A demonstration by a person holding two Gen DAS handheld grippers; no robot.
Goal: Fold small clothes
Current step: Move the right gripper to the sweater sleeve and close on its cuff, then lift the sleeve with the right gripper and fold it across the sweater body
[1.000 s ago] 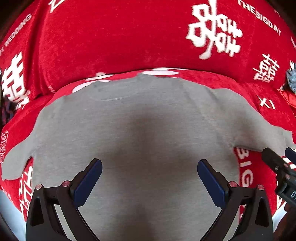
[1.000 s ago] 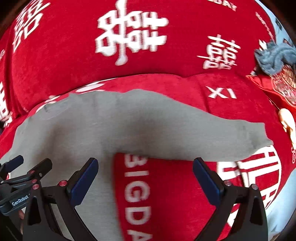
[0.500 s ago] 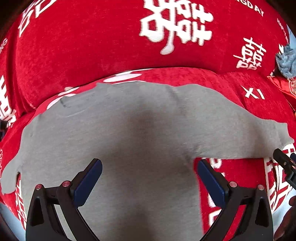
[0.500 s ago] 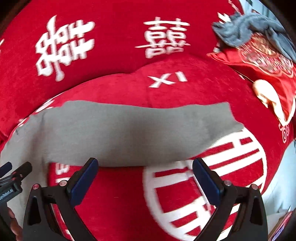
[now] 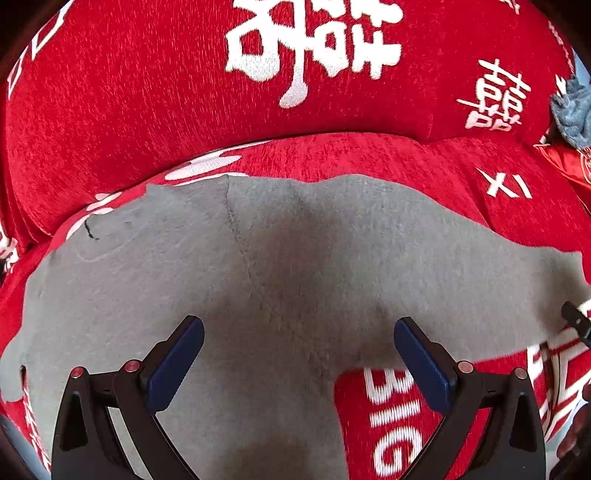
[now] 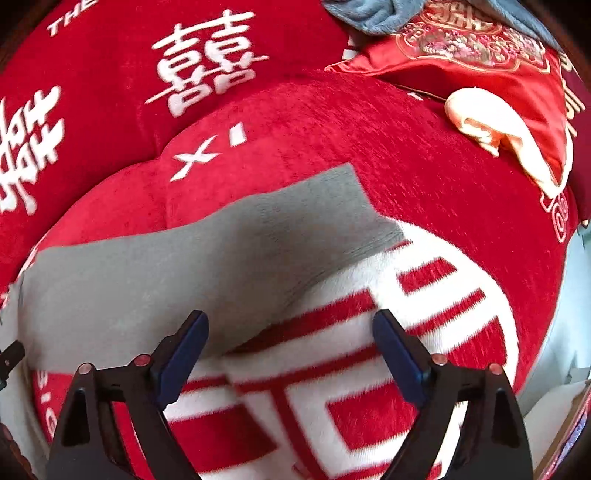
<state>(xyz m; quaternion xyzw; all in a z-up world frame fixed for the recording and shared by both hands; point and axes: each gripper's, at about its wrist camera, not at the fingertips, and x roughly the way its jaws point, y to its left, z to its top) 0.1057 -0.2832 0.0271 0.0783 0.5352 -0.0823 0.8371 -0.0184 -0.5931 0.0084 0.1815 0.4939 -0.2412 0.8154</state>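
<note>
A small grey long-sleeved top (image 5: 258,280) lies spread flat on a red sofa seat (image 5: 369,155), neckline toward the backrest. My left gripper (image 5: 295,354) is open and empty, hovering over the top's body near the right armpit. The top's right sleeve (image 6: 229,251) stretches out to the right, its cuff (image 6: 354,206) on the white pattern. My right gripper (image 6: 291,350) is open and empty, just in front of the sleeve's lower edge. Its tip shows at the right edge of the left wrist view (image 5: 576,321).
The red backrest (image 5: 184,85) with white characters rises behind the top. A red embroidered cushion (image 6: 491,66) with a pale cloth (image 6: 491,129) and a blue-grey garment (image 6: 369,18) lie at the far right. The seat's right edge (image 6: 546,295) drops off there.
Both grippers have moved to the right along the top. The left one went from the body's middle toward the right armpit. The right one went out along the sleeve toward the cuff. Both stayed open.
</note>
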